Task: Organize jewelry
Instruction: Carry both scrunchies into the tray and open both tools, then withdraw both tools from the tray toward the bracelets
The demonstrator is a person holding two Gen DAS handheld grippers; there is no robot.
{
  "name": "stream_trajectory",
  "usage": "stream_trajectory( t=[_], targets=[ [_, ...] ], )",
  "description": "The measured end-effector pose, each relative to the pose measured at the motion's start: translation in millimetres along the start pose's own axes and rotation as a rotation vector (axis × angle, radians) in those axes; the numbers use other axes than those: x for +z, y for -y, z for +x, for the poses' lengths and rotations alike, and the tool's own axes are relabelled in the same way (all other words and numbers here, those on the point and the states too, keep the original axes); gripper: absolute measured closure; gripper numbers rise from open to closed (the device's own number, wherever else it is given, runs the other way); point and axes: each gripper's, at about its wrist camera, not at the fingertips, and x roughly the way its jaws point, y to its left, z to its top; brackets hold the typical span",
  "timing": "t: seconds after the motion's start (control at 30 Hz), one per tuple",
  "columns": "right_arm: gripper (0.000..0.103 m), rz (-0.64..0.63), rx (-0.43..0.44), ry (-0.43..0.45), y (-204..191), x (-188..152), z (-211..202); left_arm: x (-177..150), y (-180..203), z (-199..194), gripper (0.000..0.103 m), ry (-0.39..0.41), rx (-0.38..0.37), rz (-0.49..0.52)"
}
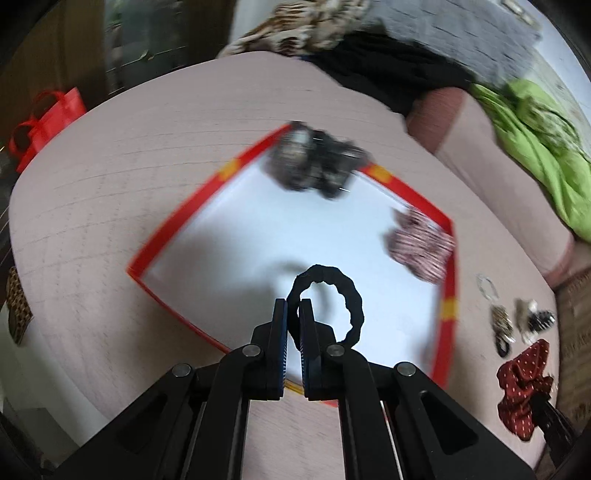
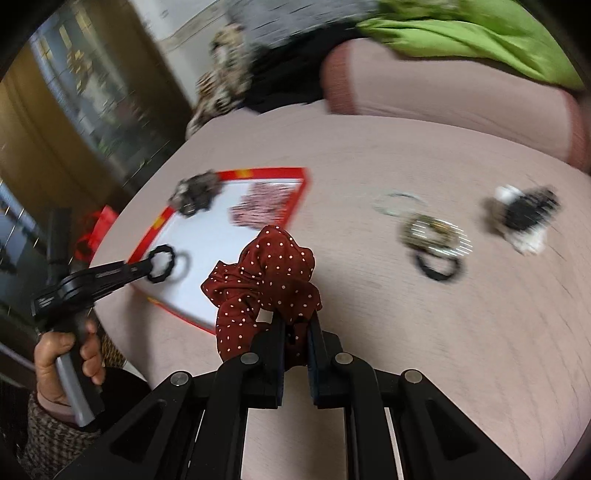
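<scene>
My left gripper (image 1: pixel 294 303) is shut on a black hair tie (image 1: pixel 352 295) and holds it over the white floor of a red-rimmed tray (image 1: pixel 173 229). In the tray lie a dark patterned scrunchie (image 1: pixel 314 160) at the far corner and a red-and-white striped scrunchie (image 1: pixel 419 245) by the right rim. My right gripper (image 2: pixel 297 317) is shut on a dark red polka-dot scrunchie (image 2: pixel 266 273), lifted just right of the tray (image 2: pixel 229 173). The right wrist view also shows the left gripper (image 2: pixel 147 271) with the black hair tie (image 2: pixel 162 264) above the tray.
On the pinkish bed cover right of the tray lie thin bangles (image 2: pixel 397 203), a heap of bracelets with a black hair tie (image 2: pixel 436 243), and a black-and-white clip (image 2: pixel 524 218). A green cloth (image 2: pixel 461 33) and pillow (image 2: pixel 443 96) lie behind. A red bag (image 1: pixel 48 122) stands at left.
</scene>
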Motion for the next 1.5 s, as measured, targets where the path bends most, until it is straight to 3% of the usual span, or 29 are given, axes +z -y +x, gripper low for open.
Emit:
stream_trajectory(
  t=[0.27, 0.57, 0.63, 0.73, 0.77, 0.9, 1.07, 1.2, 1.5],
  targets=[
    [0.092, -0.137, 0.016, -0.095, -70.4, 16.9, 76.1, 12.5, -35.8, 22.4, 0.097, -0.002, 0.088, -0.042],
    [0.089, -0.169, 0.012, -0.191, -81.2, 4.3, 119.5, 6.8, -43.4, 20.7, 0.096, 0.049, 0.086, -0.051],
    [0.088, -0.198, 0.003, -0.178, -84.1, 3.0, 118.1, 6.1, -44.1, 16.3, 0.091, 0.057, 0.061, -0.064],
    [0.070, -0.244, -0.010, -0.160, -91.0, 1.2, 111.3, 3.0, -44.9, 0.7, 0.059, 0.123, 0.044, -0.072],
    [0.064, -0.265, -0.017, -0.146, -94.5, 0.6, 106.7, 1.4, -45.3, -6.4, 0.054, 0.154, 0.047, -0.075],
    [0.053, -0.338, -0.040, -0.065, -107.7, -3.7, 80.1, 0.1, -46.0, -22.2, 0.053, 0.201, 0.050, -0.080],
    [0.048, -0.351, -0.045, 0.003, -112.6, -11.4, 49.7, -3.2, -47.8, -44.5, 0.053, 0.225, 0.045, -0.118],
    [0.042, -0.331, -0.045, 0.038, -109.0, -19.2, 31.2, -11.8, -36.4, -65.4, 0.053, 0.237, 0.081, -0.069],
    [0.042, -0.169, -0.107, 0.062, -47.7, -42.4, -5.4, -26.8, 20.4, -97.4, 0.045, 0.235, 0.031, 0.053]
  ],
)
